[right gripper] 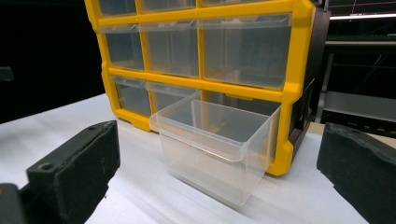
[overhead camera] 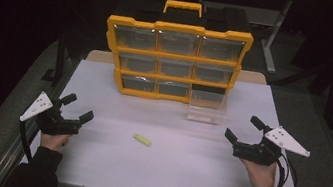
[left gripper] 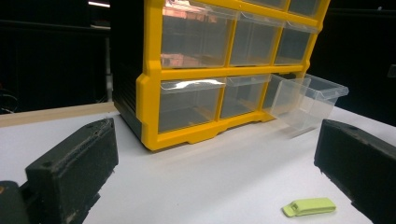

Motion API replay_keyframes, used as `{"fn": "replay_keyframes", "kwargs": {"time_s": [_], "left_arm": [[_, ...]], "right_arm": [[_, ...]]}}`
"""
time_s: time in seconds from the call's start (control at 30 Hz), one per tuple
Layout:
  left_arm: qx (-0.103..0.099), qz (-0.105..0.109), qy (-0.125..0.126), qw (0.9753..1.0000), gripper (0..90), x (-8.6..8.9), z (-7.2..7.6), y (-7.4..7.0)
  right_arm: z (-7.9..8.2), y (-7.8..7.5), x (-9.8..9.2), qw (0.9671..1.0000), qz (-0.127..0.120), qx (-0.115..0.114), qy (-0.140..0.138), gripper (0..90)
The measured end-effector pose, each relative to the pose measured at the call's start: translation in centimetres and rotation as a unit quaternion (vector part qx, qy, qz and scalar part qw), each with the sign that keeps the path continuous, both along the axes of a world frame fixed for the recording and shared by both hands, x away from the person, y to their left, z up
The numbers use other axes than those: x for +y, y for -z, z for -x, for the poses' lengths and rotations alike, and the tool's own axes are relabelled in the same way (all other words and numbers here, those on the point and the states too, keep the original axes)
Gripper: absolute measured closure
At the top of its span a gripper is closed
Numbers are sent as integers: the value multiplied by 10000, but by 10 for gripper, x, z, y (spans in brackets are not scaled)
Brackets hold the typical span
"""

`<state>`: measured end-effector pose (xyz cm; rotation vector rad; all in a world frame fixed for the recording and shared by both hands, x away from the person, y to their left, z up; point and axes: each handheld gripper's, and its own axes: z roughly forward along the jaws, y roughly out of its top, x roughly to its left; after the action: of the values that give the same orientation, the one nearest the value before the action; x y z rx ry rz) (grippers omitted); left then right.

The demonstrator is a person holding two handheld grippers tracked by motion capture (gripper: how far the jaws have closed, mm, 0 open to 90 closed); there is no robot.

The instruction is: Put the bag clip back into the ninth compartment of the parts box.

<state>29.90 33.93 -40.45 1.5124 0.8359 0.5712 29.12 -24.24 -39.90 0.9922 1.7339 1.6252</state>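
Note:
A yellow organiser [overhead camera: 175,54] with clear drawers stands upright at the back of the white table [overhead camera: 167,169]. Its bottom right drawer [overhead camera: 208,107] is pulled out and rests on the table in front of its slot; it looks empty in the right gripper view [right gripper: 210,149]. A small yellow-green piece [overhead camera: 142,140] lies flat mid-table, and it shows low right in the left gripper view [left gripper: 309,206]. My left gripper [overhead camera: 78,109] rests open at the table's left edge. At the right my right gripper [overhead camera: 245,128] is open too, facing the drawer. Nothing sits between either pair of jaws.
The organiser [left gripper: 210,74] carries a yellow handle [overhead camera: 183,7] on top and several shut clear drawers. Dark floor and table legs surround the table. A grey frame [overhead camera: 271,39] stands behind at the right.

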Motion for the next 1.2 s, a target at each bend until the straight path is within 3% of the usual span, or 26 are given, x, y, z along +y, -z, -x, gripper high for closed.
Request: {"fn": "replay_keyframes", "kwargs": {"time_s": [0.23, 0.33, 0.43, 0.6, 0.93, 1.2], "left_arm": [[-10, 3, 0, 10000, 0, -1, -2, 1], [0, -31, 10, 10000, 0, -1, -3, 2], [38, -78, 36, 10000, 0, -3, -3, 3], [37, -147, -7, 9999, 0, -5, -3, 4], [-25, -160, -96, 9998, 0, -6, -2, 3], [-71, -195, -97, 9997, 0, -7, -1, 1]], "right_arm": [[1, 1, 2, 9999, -41, 91, -26, 0], [1, 2, 3, 9994, -228, 253, -63, 0], [1, 3, 7, 9997, 95, 220, -9, 0], [0, 2, 10, 9995, -159, 264, -95, 0], [-5, -7, 22, 9984, 135, 404, -370, 0], [-11, -12, 29, 9973, 198, 494, -499, 0]]}}
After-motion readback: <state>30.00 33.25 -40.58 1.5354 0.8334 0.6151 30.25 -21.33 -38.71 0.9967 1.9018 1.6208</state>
